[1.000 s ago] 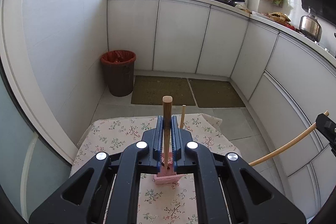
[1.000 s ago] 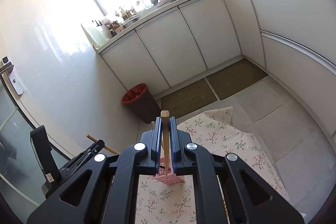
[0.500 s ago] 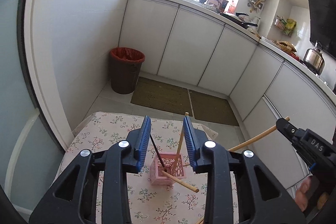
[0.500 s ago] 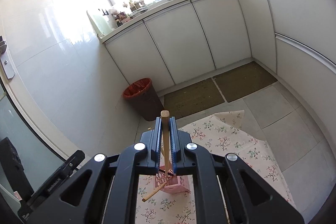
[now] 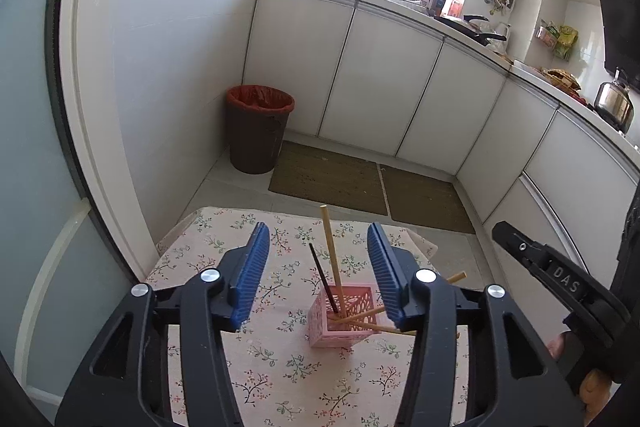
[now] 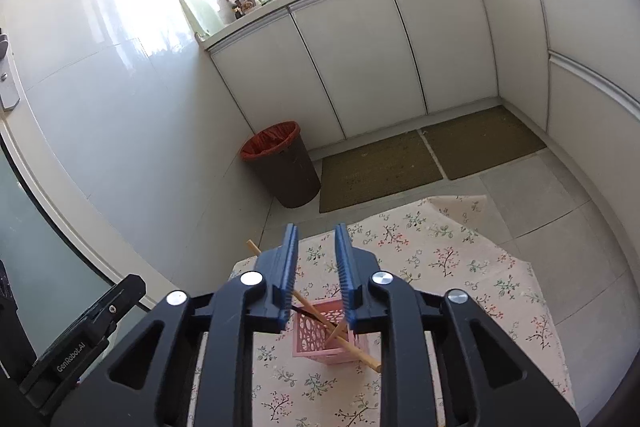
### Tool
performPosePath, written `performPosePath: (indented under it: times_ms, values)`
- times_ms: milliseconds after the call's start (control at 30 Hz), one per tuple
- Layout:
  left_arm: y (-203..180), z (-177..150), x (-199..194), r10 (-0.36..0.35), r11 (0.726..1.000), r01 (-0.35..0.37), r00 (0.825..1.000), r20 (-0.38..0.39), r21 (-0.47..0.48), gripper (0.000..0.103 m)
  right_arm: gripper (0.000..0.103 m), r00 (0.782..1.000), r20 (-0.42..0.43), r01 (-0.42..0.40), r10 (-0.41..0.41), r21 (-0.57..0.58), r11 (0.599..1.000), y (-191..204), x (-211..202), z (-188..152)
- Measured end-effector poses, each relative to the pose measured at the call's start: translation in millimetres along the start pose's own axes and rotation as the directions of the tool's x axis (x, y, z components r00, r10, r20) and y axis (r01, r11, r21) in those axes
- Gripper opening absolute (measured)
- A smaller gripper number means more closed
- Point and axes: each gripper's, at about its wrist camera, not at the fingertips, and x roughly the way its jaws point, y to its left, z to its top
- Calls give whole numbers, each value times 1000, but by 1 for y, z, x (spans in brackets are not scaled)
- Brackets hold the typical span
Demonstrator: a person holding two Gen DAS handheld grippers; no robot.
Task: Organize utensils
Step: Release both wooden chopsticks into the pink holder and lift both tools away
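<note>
Pink perforated plastic holder [image 5: 343, 315] stands upright on the floral-cloth table [image 5: 280, 367], near its middle, so sticks can lean on its rim. Pale wooden chopsticks [image 5: 331, 263] and one thin dark stick [image 5: 323, 282] rest inside it at splayed angles. Both the left hand-held gripper [image 5: 316, 271] and the right hand-held gripper [image 6: 316, 267] hover above with jaws apart and nothing between them, suggesting the sticks are delivered.

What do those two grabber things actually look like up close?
Both tools are black plastic frames with triangular cut-outs and round silver screws. Each left tool and right tool finger carries a ribbed blue pad. White lettering marks their sides: "DAS" on one, "GenRobot.AI" on the other. No cables show.
</note>
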Motion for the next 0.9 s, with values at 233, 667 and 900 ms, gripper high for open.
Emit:
performPosePath:
  times_ms: [233,667,900]
  values:
    - [-13,-3,-17,49,998,-51,998,49,47,69,45,988,95,126,-119,-73,989,6,-40,-7]
    - [-31,-18,-51,70,991,-80,993,95,104,88,80,950,150,288,-274,-87,954,-3,-94,-28]
    - [-36,-34,-67,70,990,-82,992,101,119,96,91,941,156,316,-299,-96,944,-3,-114,-44]
